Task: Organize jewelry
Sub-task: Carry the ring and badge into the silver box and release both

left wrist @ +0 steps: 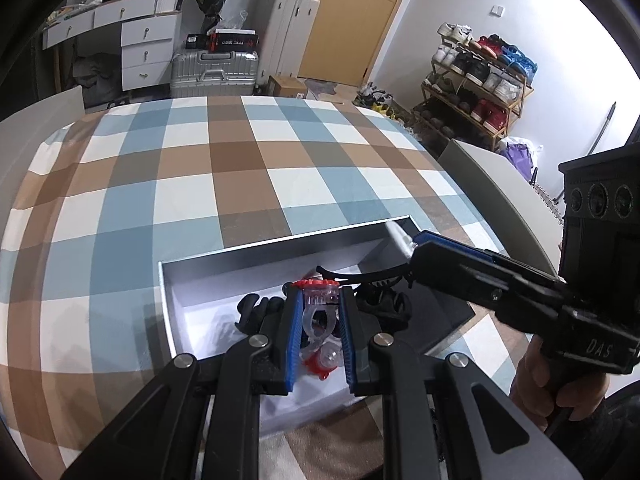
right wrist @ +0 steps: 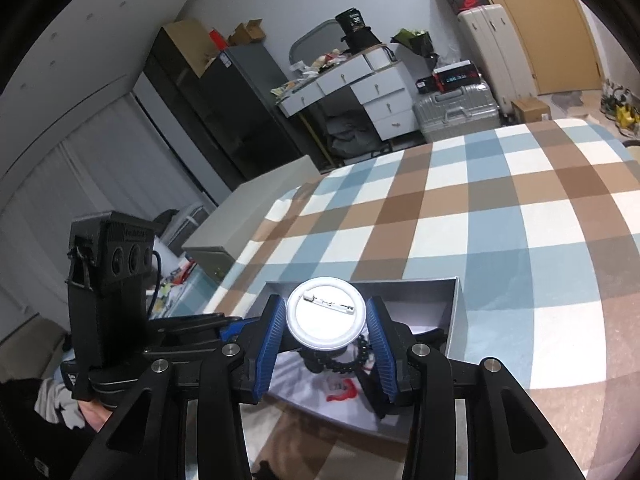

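A grey open box (left wrist: 280, 242) sits on the checked bedspread, seen also in the right wrist view (right wrist: 456, 312). My left gripper (left wrist: 319, 312) is shut on a clear plastic ring with a red top (left wrist: 318, 300), held over the box. My right gripper (right wrist: 326, 322) is shut on a round white pin badge (right wrist: 325, 314), its back with the clasp facing the camera, also over the box; the badge's edge (left wrist: 398, 236) shows in the left wrist view. Inside lie a black bead bracelet (right wrist: 344, 362), black hair pieces (left wrist: 256, 306) and a red and clear trinket (left wrist: 324, 360).
The checked blue, brown and white bedspread (left wrist: 224, 168) stretches beyond the box. A white panel (left wrist: 492, 196) edges the bed on the right. Suitcases (left wrist: 214, 68), a drawer desk (left wrist: 136, 40) and a shoe rack (left wrist: 476, 80) stand along the far wall.
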Action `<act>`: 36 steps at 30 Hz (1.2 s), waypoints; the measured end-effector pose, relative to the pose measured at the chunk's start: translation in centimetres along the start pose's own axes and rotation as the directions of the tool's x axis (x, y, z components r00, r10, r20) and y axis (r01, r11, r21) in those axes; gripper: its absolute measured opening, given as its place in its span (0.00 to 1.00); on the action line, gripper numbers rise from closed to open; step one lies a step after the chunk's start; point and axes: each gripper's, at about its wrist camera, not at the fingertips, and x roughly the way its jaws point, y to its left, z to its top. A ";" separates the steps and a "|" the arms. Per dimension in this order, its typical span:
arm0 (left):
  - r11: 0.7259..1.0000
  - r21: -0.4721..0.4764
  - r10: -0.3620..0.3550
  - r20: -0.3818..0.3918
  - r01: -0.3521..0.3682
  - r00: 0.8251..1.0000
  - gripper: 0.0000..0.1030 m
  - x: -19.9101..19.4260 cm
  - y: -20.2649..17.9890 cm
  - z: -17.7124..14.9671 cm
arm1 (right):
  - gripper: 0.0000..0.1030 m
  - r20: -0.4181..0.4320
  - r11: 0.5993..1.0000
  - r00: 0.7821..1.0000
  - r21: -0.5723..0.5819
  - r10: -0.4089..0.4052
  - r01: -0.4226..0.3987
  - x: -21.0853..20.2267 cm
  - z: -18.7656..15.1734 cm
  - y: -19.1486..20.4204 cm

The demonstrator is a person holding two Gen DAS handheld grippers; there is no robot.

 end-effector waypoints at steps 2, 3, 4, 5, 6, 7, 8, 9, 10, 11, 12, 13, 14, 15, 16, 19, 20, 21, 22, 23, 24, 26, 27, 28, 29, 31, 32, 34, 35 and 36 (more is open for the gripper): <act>1.000 0.003 -0.003 -0.005 0.003 1.000 0.12 0.3 -0.1 0.1 | 0.40 0.000 0.999 1.000 -0.025 -0.024 0.024 0.1 -0.1 0.2; 1.000 0.003 -0.003 -0.008 0.003 1.000 0.12 0.4 -0.1 0.1 | 0.40 0.000 0.998 0.999 -0.045 -0.044 0.044 0.3 -0.1 0.3; 1.000 0.005 -0.005 -0.010 0.005 1.000 0.12 0.6 -0.2 0.2 | 0.40 0.000 0.997 0.998 -0.057 -0.060 0.060 0.3 -0.1 0.5; 1.000 0.004 -0.007 -0.011 0.007 1.000 0.12 0.7 -0.1 0.2 | 0.40 0.001 0.996 0.998 -0.065 -0.069 0.069 0.4 -0.1 0.5; 1.000 0.002 -0.008 -0.012 0.008 1.000 0.12 0.8 -0.1 0.3 | 0.40 0.000 0.994 0.997 -0.076 -0.080 0.080 0.5 -0.1 0.5; 1.000 0.003 -0.007 -0.012 0.007 1.000 0.12 0.8 -0.1 0.3 | 0.40 -0.002 0.993 0.996 -0.082 -0.087 0.087 0.7 -0.1 0.5; 1.000 0.002 -0.005 -0.011 0.005 1.000 0.12 0.9 -0.1 0.4 | 0.40 -0.004 0.992 0.996 -0.085 -0.092 0.091 0.8 -0.1 0.4; 1.000 0.001 -0.004 -0.010 0.004 1.000 0.12 0.9 -0.1 0.5 | 0.40 -0.005 0.991 0.995 -0.090 -0.102 0.101 1.0 -0.1 0.4; 1.000 0.000 -0.002 -0.010 0.002 1.000 0.12 0.9 0.0 0.5 | 0.40 -0.006 0.989 0.994 -0.095 -0.111 0.110 1.1 -0.1 0.4; 1.000 -0.001 -0.002 -0.011 0.002 1.000 0.12 1.0 0.0 0.6 | 0.41 -0.004 0.988 0.993 -0.100 -0.119 0.118 1.1 -0.1 0.4; 1.000 -0.002 -0.007 -0.010 0.007 1.000 0.12 1.0 0.0 0.6 | 0.42 0.000 0.987 0.992 -0.103 -0.127 0.126 1.2 -0.1 0.4; 1.000 -0.001 -0.011 -0.010 0.011 1.000 0.12 1.0 0.0 0.6 | 0.42 0.005 0.986 0.991 -0.103 -0.133 0.133 1.1 -0.2 0.4; 1.000 0.000 -0.013 -0.009 0.013 1.000 0.12 1.0 0.0 0.6 | 0.42 0.006 0.985 0.991 -0.102 -0.136 0.135 1.2 -0.1 0.3; 1.000 0.000 -0.013 -0.008 0.013 1.000 0.13 0.9 0.0 0.6 | 0.46 0.002 0.986 0.990 -0.098 -0.138 0.137 1.2 -0.1 0.2; 1.000 0.002 -0.015 -0.008 0.015 1.000 0.13 0.8 -0.1 0.5 | 0.53 0.000 0.986 0.990 -0.094 -0.140 0.139 1.1 -0.1 0.2; 1.000 0.014 -0.019 -0.005 0.019 1.000 0.18 0.5 -0.3 0.4 | 0.56 0.018 0.986 0.990 -0.082 -0.141 0.142 0.4 -0.2 0.2; 1.000 0.015 -0.013 0.001 0.013 1.000 0.28 0.4 -0.3 0.4 | 0.57 0.022 0.986 0.990 -0.082 -0.140 0.142 0.2 -0.2 0.3; 1.000 0.013 -0.012 0.009 0.012 1.000 0.34 0.3 -0.3 0.3 | 0.61 0.029 0.986 0.990 -0.084 -0.140 0.142 -0.1 -0.3 0.3; 1.000 0.001 -0.011 0.021 0.011 1.000 0.47 0.0 -0.2 0.3 | 0.65 0.037 0.986 0.989 -0.084 -0.142 0.145 -0.4 -0.3 0.4; 1.000 -0.009 -0.008 0.029 0.009 1.000 0.55 -0.2 -0.1 0.3 | 0.67 0.049 0.986 0.988 -0.081 -0.144 0.148 -0.8 -0.4 0.5; 1.000 -0.015 -0.009 0.039 0.009 0.999 0.56 -0.4 0.0 0.3 | 0.69 0.062 0.986 0.988 -0.078 -0.143 0.147 -1.2 -0.5 0.5; 1.000 -0.021 0.000 0.051 0.001 0.999 0.56 -0.8 0.0 0.3 | 0.69 0.080 0.986 0.986 -0.073 -0.147 0.153 -2.0 -0.5 0.7; 1.000 -0.023 0.003 0.054 -0.002 0.999 0.56 -1.0 0.0 0.3 | 0.69 0.084 0.985 0.985 -0.070 -0.149 0.155 -2.3 -0.6 0.7; 1.000 -0.024 0.005 0.057 -0.004 0.998 0.56 -1.2 -0.1 0.2 | 0.70 0.091 0.985 0.984 -0.065 -0.152 0.158 -2.7 -0.7 0.8; 1.000 -0.024 0.006 0.061 -0.005 0.998 0.56 -1.4 -0.1 0.2 | 0.70 0.095 0.985 0.984 -0.063 -0.154 0.160 -2.9 -0.7 0.8; 1.000 -0.022 0.016 0.067 -0.015 0.998 0.56 -1.8 -0.3 0.0 | 0.74 0.104 0.984 0.982 -0.062 -0.159 0.166 -3.5 -1.0 1.0; 1.000 -0.022 0.023 0.072 -0.021 0.997 0.56 -2.1 -0.4 -0.2 | 0.75 0.104 0.984 0.981 -0.064 -0.161 0.168 -3.8 -1.2 1.2; 0.999 -0.023 0.026 0.077 -0.024 0.997 0.56 -2.4 -0.4 -0.4 | 0.76 0.106 0.983 0.981 -0.066 -0.161 0.169 -4.3 -1.5 1.4; 0.999 -0.024 0.030 0.078 -0.028 0.996 0.56 -2.7 -0.4 -0.6 | 0.76 0.107 0.983 0.981 -0.067 -0.163 0.171 -4.5 -1.6 1.5; 0.999 -0.025 0.035 0.080 -0.033 0.996 0.56 -2.9 -0.5 -0.7 | 0.76 0.111 0.982 0.980 -0.069 -0.166 0.174 -4.8 -1.8 1.7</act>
